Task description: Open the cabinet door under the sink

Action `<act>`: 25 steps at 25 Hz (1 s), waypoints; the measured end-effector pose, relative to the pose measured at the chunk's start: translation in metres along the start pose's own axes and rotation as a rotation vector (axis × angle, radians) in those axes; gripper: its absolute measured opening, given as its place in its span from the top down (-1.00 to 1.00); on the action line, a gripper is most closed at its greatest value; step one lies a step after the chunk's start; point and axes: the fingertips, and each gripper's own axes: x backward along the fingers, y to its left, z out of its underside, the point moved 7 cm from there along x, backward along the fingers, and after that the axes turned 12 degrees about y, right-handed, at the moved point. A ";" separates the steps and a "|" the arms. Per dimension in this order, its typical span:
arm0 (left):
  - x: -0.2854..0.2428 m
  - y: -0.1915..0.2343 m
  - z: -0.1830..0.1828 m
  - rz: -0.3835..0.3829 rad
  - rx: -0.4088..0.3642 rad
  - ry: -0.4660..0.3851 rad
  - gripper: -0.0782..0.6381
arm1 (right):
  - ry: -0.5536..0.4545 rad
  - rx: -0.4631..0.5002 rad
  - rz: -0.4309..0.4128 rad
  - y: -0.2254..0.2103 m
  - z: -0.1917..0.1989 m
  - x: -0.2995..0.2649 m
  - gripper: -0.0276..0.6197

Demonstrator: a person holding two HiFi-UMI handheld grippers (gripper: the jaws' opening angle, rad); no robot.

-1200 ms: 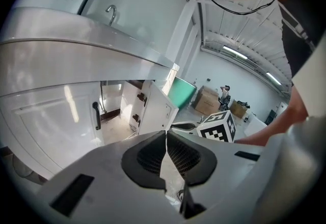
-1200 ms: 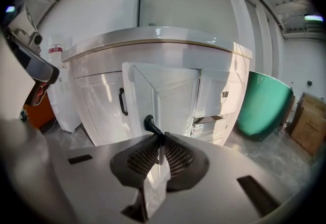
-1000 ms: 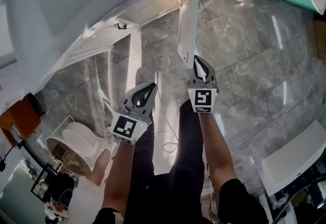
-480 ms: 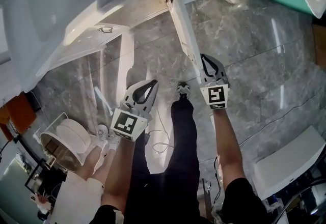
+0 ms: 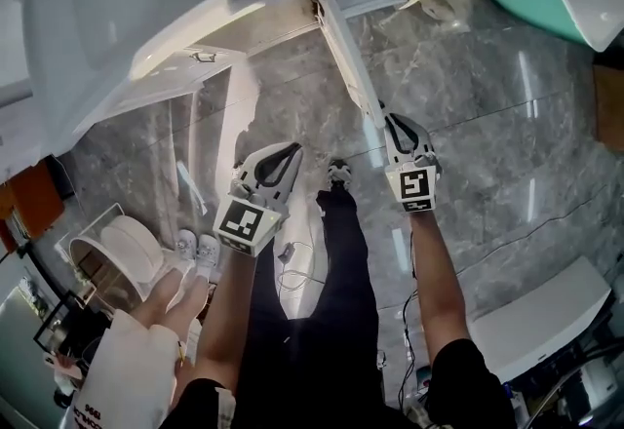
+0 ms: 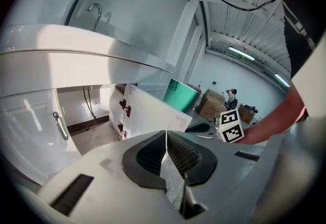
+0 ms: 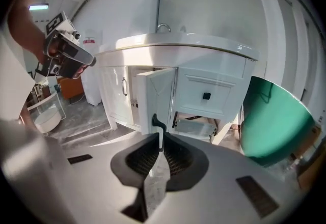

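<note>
The cabinet door (image 5: 347,55) under the sink (image 7: 183,47) is standing swung well out, its dark handle (image 7: 156,123) pinched in the closed right gripper (image 5: 392,120), which should be pulling along the hinge's arc while the left gripper (image 5: 291,152) is idling closed and empty, the door gaping wider than 1 second ago.

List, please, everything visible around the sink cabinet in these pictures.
Vanity: one, white, ahead.
Faucet: one, metal, atop the vanity.
Cabinet door: one, white, swung open from the vanity.
Door handle: one, dark, on that door.
Drawer: one, white with black knob, right of the door.
Tub: one, green, far right.
Reel: one, white, floor, left.
Shoes: two, white, a bystander's, beside the reel.
Left gripper: one, grey, jaws shut, empty.
Right gripper: one, grey, jaws shut on the door handle.
</note>
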 end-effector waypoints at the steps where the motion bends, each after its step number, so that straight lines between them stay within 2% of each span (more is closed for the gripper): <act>1: 0.002 -0.003 -0.003 -0.001 -0.001 0.000 0.73 | 0.008 0.004 -0.008 0.001 0.001 0.007 0.65; 7: 0.035 -0.030 -0.028 -0.029 -0.010 -0.016 0.73 | -0.018 0.028 -0.067 0.017 -0.019 0.070 0.65; 13: 0.083 -0.059 -0.063 -0.065 -0.027 -0.049 0.73 | -0.092 -0.052 -0.152 0.030 -0.081 0.143 0.65; 20: 0.147 -0.102 -0.091 -0.065 -0.047 -0.067 0.73 | -0.138 -0.048 -0.173 0.051 -0.135 0.228 0.67; 25: 0.179 -0.128 -0.104 -0.066 -0.077 -0.086 0.73 | -0.140 -0.033 -0.189 0.062 -0.147 0.266 0.68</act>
